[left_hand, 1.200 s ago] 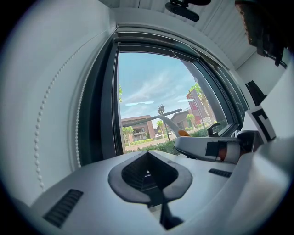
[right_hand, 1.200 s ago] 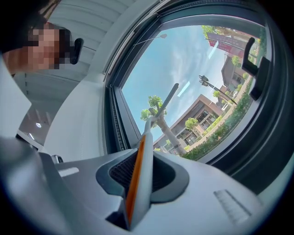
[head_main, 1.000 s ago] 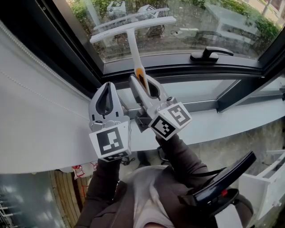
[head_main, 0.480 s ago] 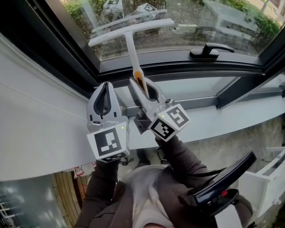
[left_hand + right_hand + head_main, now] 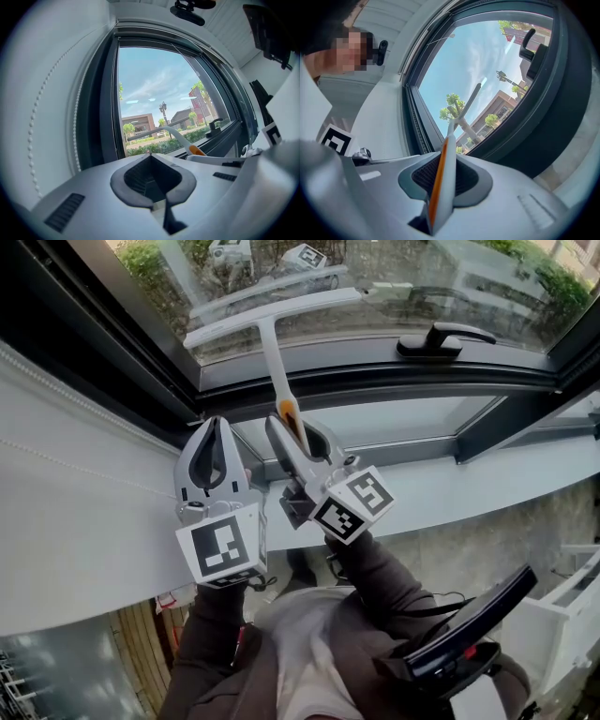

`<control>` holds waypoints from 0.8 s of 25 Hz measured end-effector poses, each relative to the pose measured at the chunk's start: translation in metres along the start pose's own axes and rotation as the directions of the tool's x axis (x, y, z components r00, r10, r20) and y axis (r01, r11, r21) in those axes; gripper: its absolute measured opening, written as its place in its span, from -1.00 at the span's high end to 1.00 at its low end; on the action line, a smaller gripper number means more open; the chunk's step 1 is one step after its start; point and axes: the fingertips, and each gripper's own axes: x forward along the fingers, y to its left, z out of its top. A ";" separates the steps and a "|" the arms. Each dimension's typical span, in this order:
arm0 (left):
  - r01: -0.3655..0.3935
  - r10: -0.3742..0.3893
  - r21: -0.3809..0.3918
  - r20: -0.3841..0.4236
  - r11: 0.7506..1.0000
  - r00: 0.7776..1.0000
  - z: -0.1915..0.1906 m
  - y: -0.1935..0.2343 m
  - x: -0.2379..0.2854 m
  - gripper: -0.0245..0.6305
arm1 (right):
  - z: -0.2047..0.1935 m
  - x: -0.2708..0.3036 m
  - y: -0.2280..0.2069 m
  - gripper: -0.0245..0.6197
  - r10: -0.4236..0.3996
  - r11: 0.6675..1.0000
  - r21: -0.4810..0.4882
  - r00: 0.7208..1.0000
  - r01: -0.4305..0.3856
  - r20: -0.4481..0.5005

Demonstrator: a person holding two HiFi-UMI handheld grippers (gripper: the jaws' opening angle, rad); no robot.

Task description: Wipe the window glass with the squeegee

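Observation:
A white T-shaped squeegee (image 5: pixel 270 310) lies with its blade against the window glass (image 5: pixel 403 273), low on the pane near the left frame. Its white and orange handle (image 5: pixel 288 414) runs back into my right gripper (image 5: pixel 298 439), which is shut on it. In the right gripper view the handle (image 5: pixel 442 176) stands between the jaws and the blade (image 5: pixel 467 108) touches the glass. My left gripper (image 5: pixel 214 457) hangs just left of the right one, shut with nothing in it. In the left gripper view its jaws (image 5: pixel 151 156) meet, with the squeegee (image 5: pixel 165 133) beyond them.
A black window handle (image 5: pixel 441 337) sits on the lower frame to the right. The dark left frame (image 5: pixel 122 343) and a white wall with a bead chain (image 5: pixel 75 470) border the pane. The sill (image 5: pixel 487 479) runs below. A black object (image 5: pixel 464 634) juts out at the lower right.
The squeegee blade has slid a little down the glass toward the lower frame, and the right gripper has drawn back with it. The left gripper drifted slightly left alongside.

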 end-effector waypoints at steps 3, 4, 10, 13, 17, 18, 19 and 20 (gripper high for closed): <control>0.007 -0.007 0.008 -0.012 1.000 1.000 -0.002 -0.003 -0.002 0.93 | -0.006 -0.004 -0.003 0.72 -0.006 1.000 0.021 1.000 0.006 -0.004; 0.010 -0.010 0.011 -0.017 1.000 1.000 -0.003 -0.004 -0.002 0.93 | -0.008 -0.005 -0.004 0.72 -0.008 1.000 0.027 1.000 0.009 -0.005; 0.012 -0.011 0.021 -0.026 1.000 1.000 -0.005 -0.008 -0.004 0.93 | -0.018 -0.012 -0.010 0.73 -0.016 0.998 0.061 1.000 0.017 -0.017; 0.017 -0.016 0.028 -0.035 0.999 0.999 -0.007 -0.011 -0.006 0.93 | -0.025 -0.016 -0.012 0.74 -0.015 0.996 0.085 1.000 0.017 -0.025; 0.028 -0.026 0.036 -0.051 0.999 0.998 -0.010 -0.014 -0.007 0.93 | -0.032 -0.020 -0.015 0.74 -0.013 0.994 0.105 0.999 0.017 -0.039; 0.028 -0.026 0.036 -0.051 0.999 0.998 -0.010 -0.015 -0.007 0.93 | -0.033 -0.021 -0.015 0.74 -0.014 0.994 0.110 0.999 0.019 -0.042; 0.026 -0.024 0.035 -0.049 0.999 0.998 -0.010 -0.016 -0.007 0.93 | -0.035 -0.022 -0.016 0.74 -0.016 0.993 0.115 0.999 0.021 -0.045; 0.023 -0.022 0.034 -0.049 0.999 0.999 -0.009 -0.016 -0.008 0.93 | -0.036 -0.023 -0.016 0.75 -0.018 0.993 0.118 0.999 0.024 -0.049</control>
